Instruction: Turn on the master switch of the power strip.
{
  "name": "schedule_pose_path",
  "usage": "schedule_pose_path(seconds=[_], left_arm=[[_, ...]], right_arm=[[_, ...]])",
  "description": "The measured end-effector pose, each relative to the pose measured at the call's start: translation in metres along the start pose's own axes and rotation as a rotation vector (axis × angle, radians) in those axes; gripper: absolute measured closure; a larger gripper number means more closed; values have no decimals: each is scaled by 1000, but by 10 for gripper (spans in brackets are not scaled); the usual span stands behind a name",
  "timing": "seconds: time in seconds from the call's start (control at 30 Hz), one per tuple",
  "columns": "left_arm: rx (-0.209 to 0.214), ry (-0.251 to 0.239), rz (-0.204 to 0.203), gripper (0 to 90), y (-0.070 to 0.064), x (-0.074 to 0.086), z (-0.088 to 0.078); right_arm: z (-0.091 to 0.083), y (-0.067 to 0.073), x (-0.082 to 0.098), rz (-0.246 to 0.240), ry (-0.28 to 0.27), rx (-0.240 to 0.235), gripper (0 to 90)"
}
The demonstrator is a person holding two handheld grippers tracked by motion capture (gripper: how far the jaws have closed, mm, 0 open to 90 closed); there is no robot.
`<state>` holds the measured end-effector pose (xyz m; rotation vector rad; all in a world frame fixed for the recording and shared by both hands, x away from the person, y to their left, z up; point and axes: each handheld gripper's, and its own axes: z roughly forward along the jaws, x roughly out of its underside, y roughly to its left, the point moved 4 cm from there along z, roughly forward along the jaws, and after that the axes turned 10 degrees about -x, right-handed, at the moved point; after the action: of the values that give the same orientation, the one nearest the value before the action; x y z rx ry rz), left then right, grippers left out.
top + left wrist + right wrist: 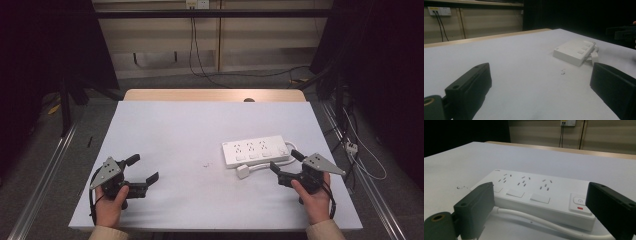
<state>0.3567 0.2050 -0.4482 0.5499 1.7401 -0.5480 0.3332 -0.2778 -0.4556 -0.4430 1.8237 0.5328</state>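
A: Where's the power strip [256, 151] right now?

B: Right of centre in the high view, flat on the white tabletop [175, 130], sockets up; its white cable [541, 221] loops along the near side and the plug [243, 172] lies just beside the lower left corner of the strip

A: And the claws?

B: The right claw [286, 166] sits at the lower right, jaws spread and holding nothing, aimed at the switch end of the strip; the left claw [141, 170] rests at the lower left, also released and empty, well apart from the strip

A: So what makes the approach go well?

B: I'd say bring the right claw in low and level, one jaw on each long side of the body; keep the cable out of the bite, since it runs close under the near edge; avoid pressing the power button [580, 201]; the left claw could come over to take the plug
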Motion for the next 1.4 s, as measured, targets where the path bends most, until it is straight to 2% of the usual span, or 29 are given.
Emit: schedule_pose_path(seconds=[0.17,0.47,0.87,0.97,1.23,1.4], left_arm=[[4,-1,-3,35,-2,0,0],[11,9,15,35,-3,0,2],[15,2,-2,35,-4,0,2],[15,1,1,34,-4,0,2],[13,-6,-7,33,-3,-1,1],[14,-5,-3,33,-3,-1,1]], right_arm=[[1,-1,-1,2,0,-2,92],[1,-4,-4,7,1,9,113],[4,-8,-7,12,7,20,153],[4,-9,-7,0,15,28,157],[7,-14,-9,13,22,42,167],[8,-16,-10,14,21,46,209]])
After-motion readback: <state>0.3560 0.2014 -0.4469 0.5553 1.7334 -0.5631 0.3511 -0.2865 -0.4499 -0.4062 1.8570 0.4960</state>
